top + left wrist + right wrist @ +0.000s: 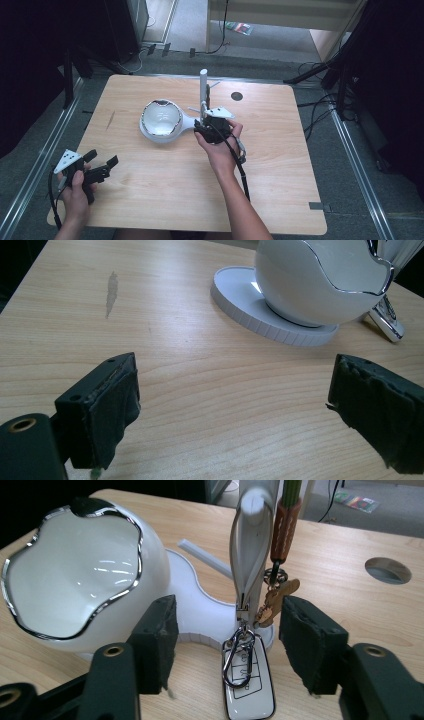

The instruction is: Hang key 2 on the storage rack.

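Key fob hung at the stand, both claws apart

The right claw (225, 630) stands open around the key fob (248, 680), which hangs by a clip from the white post (252, 540), its lower end cut off; its markings look like button outlines, unreadable. The left claw (232, 405) gapes over bare surface (200, 390) near the white bowl (320, 285).

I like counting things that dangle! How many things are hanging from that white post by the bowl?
3: a key fob on a carabiner, its foot on the table; a small wooden charm beside it; a brown leather strap above the charm. More may hide behind the white post.
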`<state>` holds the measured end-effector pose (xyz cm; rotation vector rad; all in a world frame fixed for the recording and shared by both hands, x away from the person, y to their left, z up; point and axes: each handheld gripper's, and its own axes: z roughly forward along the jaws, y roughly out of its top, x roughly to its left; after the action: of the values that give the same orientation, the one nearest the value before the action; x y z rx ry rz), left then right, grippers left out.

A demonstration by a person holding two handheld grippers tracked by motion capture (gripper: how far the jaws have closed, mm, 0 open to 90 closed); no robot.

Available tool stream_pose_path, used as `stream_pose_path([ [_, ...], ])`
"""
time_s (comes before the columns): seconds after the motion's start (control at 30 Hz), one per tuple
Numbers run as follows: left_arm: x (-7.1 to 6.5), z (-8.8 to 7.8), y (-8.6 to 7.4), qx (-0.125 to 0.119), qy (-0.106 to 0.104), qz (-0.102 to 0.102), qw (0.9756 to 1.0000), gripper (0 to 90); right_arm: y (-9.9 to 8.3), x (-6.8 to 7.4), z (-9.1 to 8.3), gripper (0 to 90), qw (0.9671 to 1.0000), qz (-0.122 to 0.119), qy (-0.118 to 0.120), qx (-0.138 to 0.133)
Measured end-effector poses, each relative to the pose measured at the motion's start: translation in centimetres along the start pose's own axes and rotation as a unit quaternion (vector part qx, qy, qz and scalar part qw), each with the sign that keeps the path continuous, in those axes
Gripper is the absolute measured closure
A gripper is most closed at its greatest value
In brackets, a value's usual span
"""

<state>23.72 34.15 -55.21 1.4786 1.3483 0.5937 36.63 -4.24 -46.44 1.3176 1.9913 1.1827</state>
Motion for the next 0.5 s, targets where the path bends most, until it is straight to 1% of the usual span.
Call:
stream_pose_path([
  [0.1,0.0,0.0,0.0,0.000,0.001,0.000,1.0000,6.9,0.3,0.1,-0.7,34.2,0.9999,0.008,0.010,-0.006],
  [0.2,0.0,0.0,0.0,0.000,0.001,0.001,1.0000,6.9,0.6,0.0,-1.2,29.6,0.9998,0.004,0.018,-0.003],
  [0.3,0.0,0.0,0.0,0.000,0.001,0.001,1.0000,6.9,0.7,0.1,-1.7,21.8,0.9996,0.006,0.028,-0.002],
  [0.37,0.0,0.0,0.0,-0.001,0.002,0.001,1.0000,6.9,0.8,0.3,-2.1,12.6,0.9998,-0.004,0.021,-0.004],
  [0.4,0.0,0.0,0.0,-0.002,0.002,0.001,1.0000,6.9,0.8,0.5,-2.3,9.5,0.9998,-0.012,0.014,-0.004],
  [0.47,0.0,0.0,0.0,0.000,0.002,0.002,1.0000,6.9,0.8,0.8,-2.6,2.6,0.9998,-0.020,-0.006,-0.003],
  [0.5,-0.1,0.0,0.0,-0.001,0.002,0.002,1.0000,6.9,0.8,0.8,-2.7,0.3,0.9998,-0.020,-0.008,0.000],
])
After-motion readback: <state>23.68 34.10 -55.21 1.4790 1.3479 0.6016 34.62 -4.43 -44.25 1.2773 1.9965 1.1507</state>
